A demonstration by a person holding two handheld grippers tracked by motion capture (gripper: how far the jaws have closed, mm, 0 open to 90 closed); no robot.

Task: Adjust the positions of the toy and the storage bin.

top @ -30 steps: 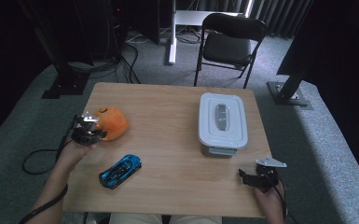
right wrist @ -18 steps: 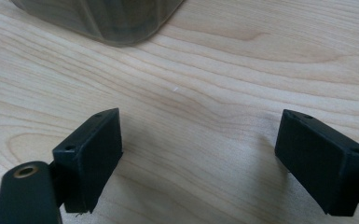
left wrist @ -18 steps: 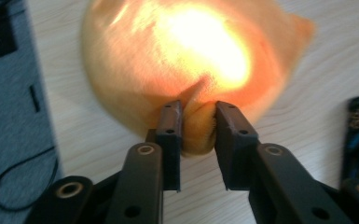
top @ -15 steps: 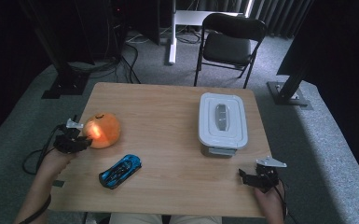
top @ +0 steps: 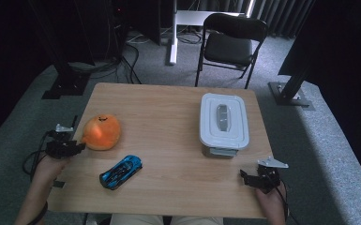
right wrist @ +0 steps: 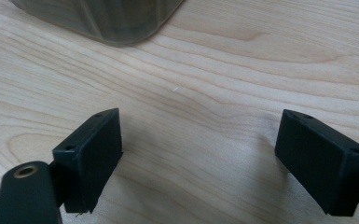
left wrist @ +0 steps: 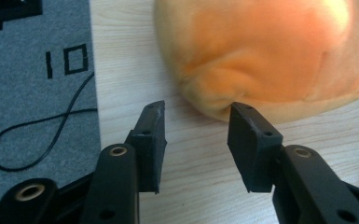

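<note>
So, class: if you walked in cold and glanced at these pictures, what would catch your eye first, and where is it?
The orange plush toy stands out at the table's left edge, right by the left gripper, whose jaws have just been opening with nothing between them. Next comes the bright blue toy car near the front, then the white lidded container on the right side.

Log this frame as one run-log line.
left claw: jaws just opening, nothing between, beside orange plush | right claw: open, over bare table near lidded container | toy car: untouched
</note>
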